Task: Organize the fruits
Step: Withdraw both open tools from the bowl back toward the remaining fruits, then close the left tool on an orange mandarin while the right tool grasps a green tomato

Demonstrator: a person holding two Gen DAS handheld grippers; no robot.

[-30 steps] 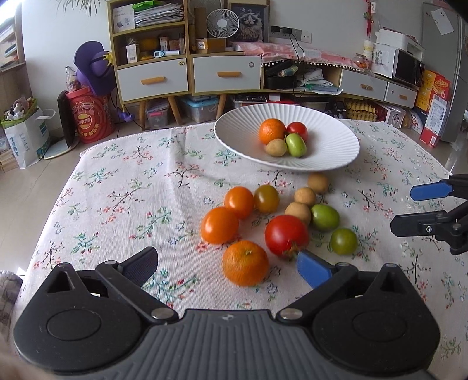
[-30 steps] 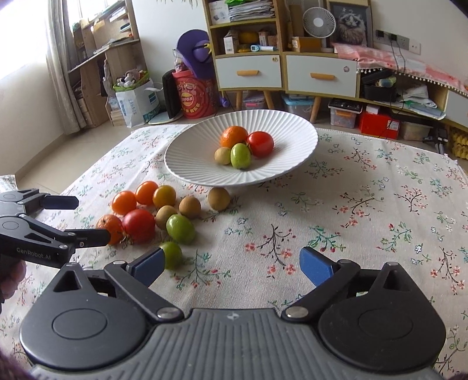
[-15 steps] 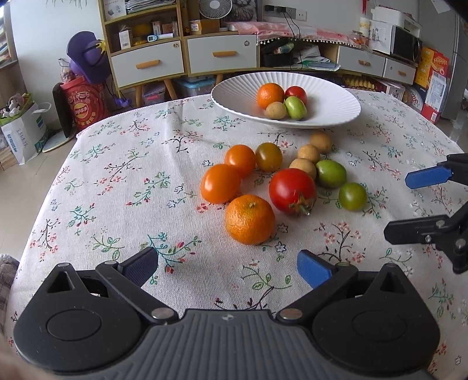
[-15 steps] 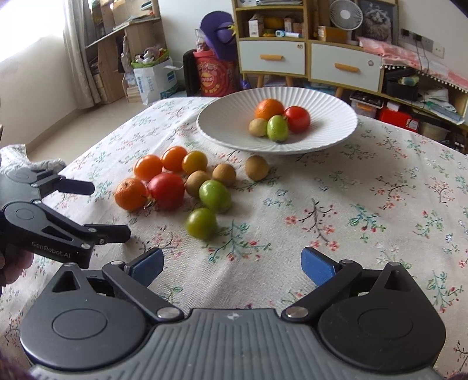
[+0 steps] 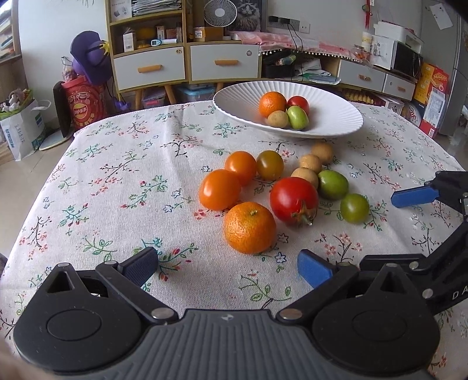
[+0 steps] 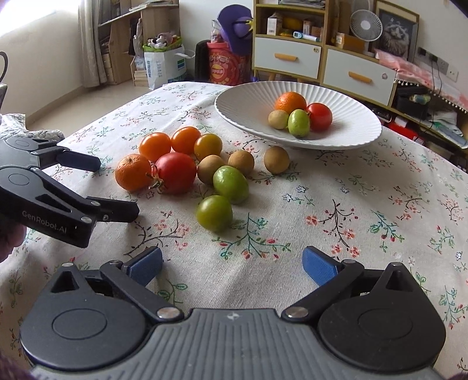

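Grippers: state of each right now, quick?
Left gripper: open, holding nothing, above the tablecloth.
Right gripper: open, holding nothing.

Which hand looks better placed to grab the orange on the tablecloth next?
Left, probably. The left gripper is open with the orange straight ahead between its fingers. The right gripper faces the round green fruit instead.

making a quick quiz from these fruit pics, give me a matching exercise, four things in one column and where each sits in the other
Things:
1. mandarin
2. potato
3. round green tomato
4. fan

Places:
A. on the shelf unit
B. in the white bowl
C. on the cloth, straight ahead of the left gripper
D. on the cloth, nearest the right gripper

Pairs: 1-C, 2-B, 3-D, 4-A
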